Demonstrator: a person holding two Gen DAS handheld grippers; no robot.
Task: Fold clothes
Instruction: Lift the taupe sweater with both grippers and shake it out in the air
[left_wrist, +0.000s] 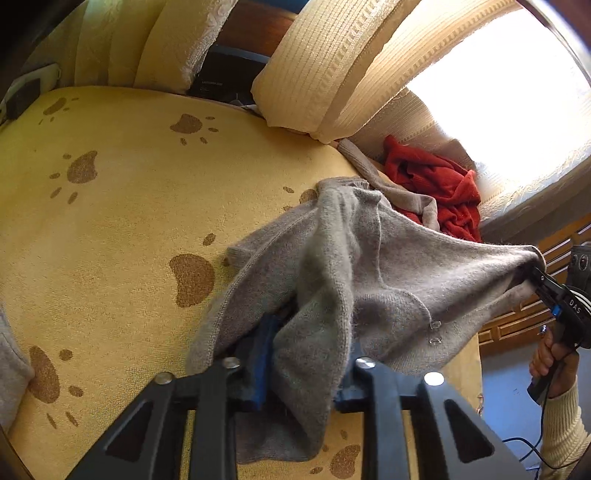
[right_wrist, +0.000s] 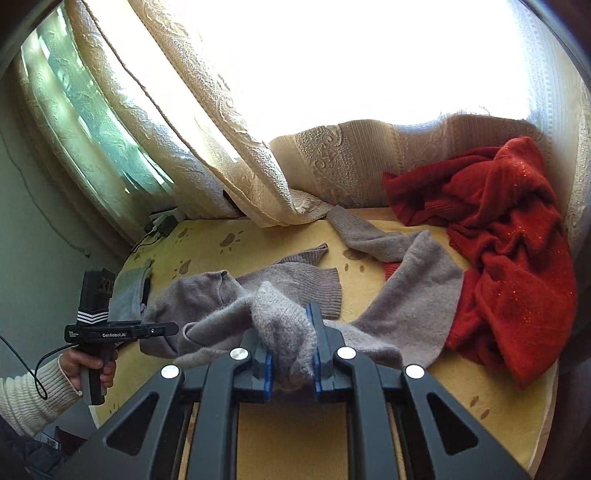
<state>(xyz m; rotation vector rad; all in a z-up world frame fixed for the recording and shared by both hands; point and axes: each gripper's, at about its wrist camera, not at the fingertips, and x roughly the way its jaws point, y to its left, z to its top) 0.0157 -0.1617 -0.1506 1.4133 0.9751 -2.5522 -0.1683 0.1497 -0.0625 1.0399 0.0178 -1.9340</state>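
Two tongs grip one grey sweater (left_wrist: 369, 266): my left tongs (left_wrist: 295, 369) are clamped on a bunched fold, my right tongs (right_wrist: 290, 363) pinch another edge. It hangs stretched between them, its far end trailing on the yellow bed (left_wrist: 110, 221) ahead, a red sweater (right_wrist: 509, 236) beyond. I judge I'm at the spreading step; next I should pull apart and lay it flat.
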